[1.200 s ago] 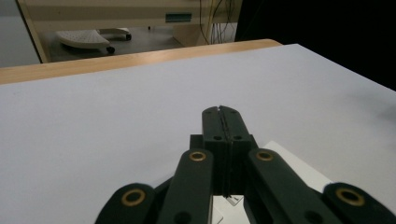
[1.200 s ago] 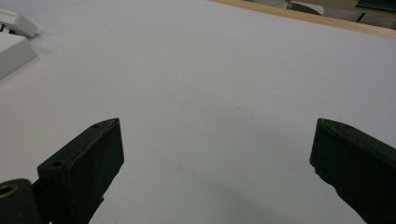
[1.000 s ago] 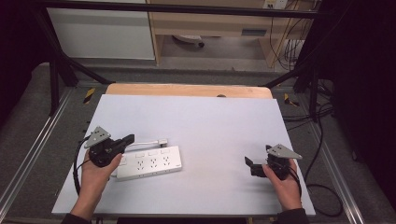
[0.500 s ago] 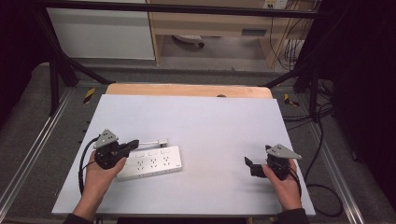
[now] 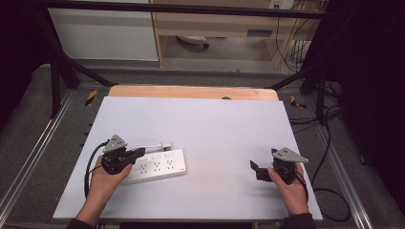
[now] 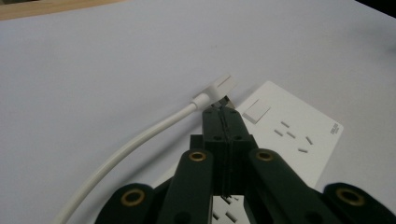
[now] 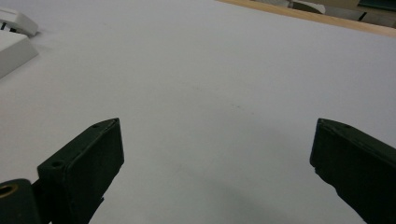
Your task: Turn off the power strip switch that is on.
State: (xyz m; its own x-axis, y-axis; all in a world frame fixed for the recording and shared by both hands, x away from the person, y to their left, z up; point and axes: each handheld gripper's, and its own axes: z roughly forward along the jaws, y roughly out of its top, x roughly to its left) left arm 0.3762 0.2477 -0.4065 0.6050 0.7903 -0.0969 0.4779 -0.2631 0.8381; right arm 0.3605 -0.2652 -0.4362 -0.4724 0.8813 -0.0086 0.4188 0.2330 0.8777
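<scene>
A white power strip lies on the near left of the table, its cable and plug just beyond it. Over the past second the left gripper, jaws closed on nothing, has slid right onto the strip's left end, apparently to press its switch. The small label is unreadable. The right gripper rests open, near right.

A pale grey-white table fills the middle of the scene, with a strip of bare wood along its far edge. Beyond it stands a white cabinet at far left and a wooden shelf unit beside it. Black cables trail on the grey floor at right. Metal rails run along both sides.
</scene>
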